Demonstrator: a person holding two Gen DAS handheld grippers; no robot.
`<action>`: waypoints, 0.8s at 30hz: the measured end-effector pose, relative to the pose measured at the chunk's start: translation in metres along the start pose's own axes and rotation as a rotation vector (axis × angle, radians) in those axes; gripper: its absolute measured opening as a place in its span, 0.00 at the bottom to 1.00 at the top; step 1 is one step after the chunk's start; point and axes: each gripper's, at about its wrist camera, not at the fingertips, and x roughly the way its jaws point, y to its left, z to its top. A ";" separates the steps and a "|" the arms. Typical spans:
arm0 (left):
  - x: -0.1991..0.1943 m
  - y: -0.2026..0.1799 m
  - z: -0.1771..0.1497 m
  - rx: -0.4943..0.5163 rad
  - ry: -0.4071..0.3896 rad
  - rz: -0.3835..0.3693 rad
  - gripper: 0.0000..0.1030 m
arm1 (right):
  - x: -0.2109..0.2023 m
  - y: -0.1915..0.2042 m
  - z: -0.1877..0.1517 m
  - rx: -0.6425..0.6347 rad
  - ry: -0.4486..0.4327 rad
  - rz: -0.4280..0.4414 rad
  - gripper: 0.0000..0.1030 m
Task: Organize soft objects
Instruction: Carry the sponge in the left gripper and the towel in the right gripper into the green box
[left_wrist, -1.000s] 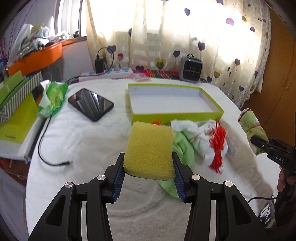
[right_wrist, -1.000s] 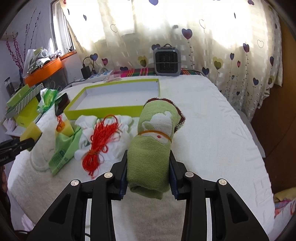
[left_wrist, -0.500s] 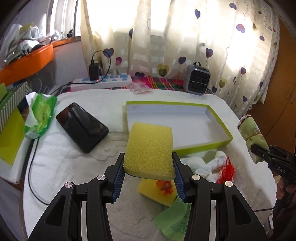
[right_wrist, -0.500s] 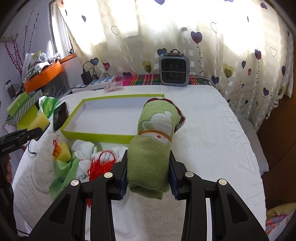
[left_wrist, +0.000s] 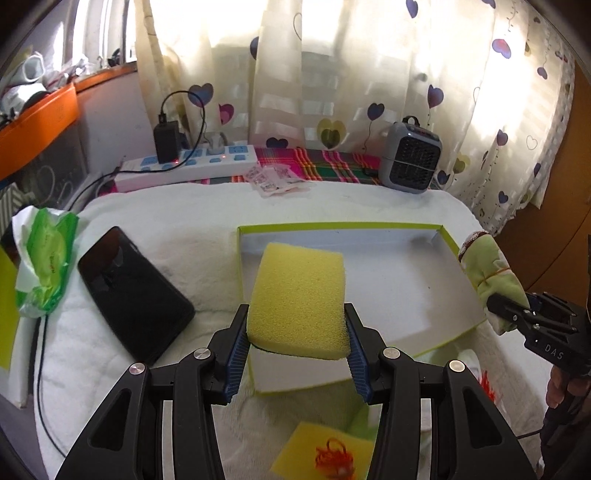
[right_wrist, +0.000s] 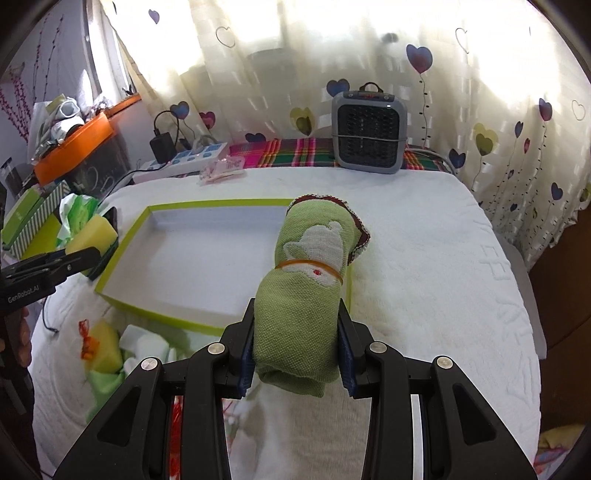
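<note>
Left gripper is clamping a sponge over the box. Right gripper is gripping a rolled cloth at the box's right side.

Daylight pours through the curtain at twelve o'clock, blown out to white glare in both my views. The white bed cover glows evenly, with soft shadows under the box rim. Fisheye bending curves everything near the edges, and the corners go black. Down at six o'clock, the things nearest my lens look smeared and soft; farther off stays sharp.
</note>
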 end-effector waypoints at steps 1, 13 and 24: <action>0.005 -0.001 0.002 0.000 0.007 -0.002 0.45 | 0.005 0.000 0.002 -0.001 0.007 -0.002 0.37; 0.047 -0.008 0.015 0.008 0.066 -0.003 0.45 | 0.043 0.006 0.016 -0.035 0.054 -0.004 0.37; 0.067 -0.008 0.018 0.014 0.081 0.036 0.45 | 0.061 0.002 0.016 -0.031 0.075 -0.010 0.37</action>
